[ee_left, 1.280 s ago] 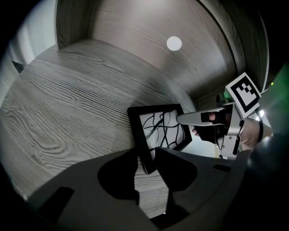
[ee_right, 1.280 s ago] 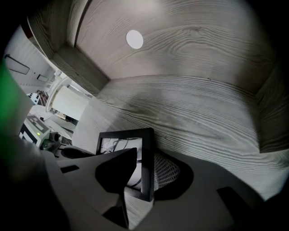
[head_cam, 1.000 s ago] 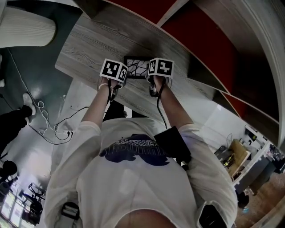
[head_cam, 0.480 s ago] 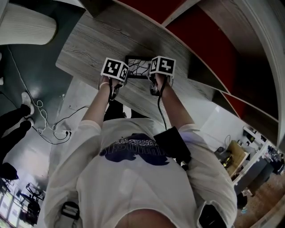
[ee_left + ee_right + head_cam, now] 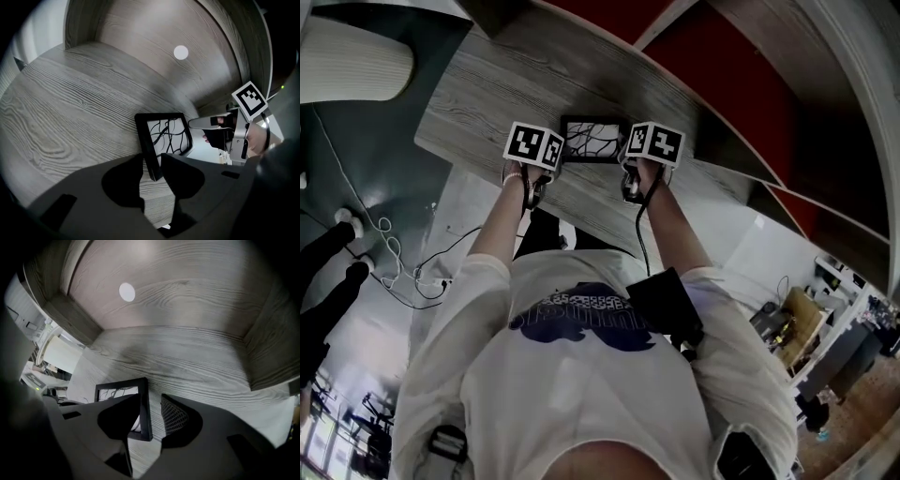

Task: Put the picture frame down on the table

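Observation:
The black picture frame [image 5: 593,139], white inside with dark branching lines, lies on the grey wooden table [image 5: 487,84] between my two grippers. My left gripper [image 5: 547,156] sits at its left end. In the left gripper view, the picture frame [image 5: 164,133] has its near edge between the jaws of the left gripper [image 5: 151,161], which are open, with bare wood showing beside the edge. My right gripper [image 5: 637,154] is at the right end. In the right gripper view, the frame [image 5: 136,401] has its edge in the gap of the open right gripper [image 5: 151,401], clear of the meshed pad [image 5: 174,416].
An upright wooden back panel [image 5: 154,42] with a white round dot [image 5: 181,52] rises behind the table. The table's near edge [image 5: 572,220] runs just below my hands. Cables [image 5: 403,262] lie on the floor at left, near a person's legs [image 5: 328,281].
Both grippers have drawn apart sideways, so more of the frame shows between the marker cubes. The frame has stayed on the table.

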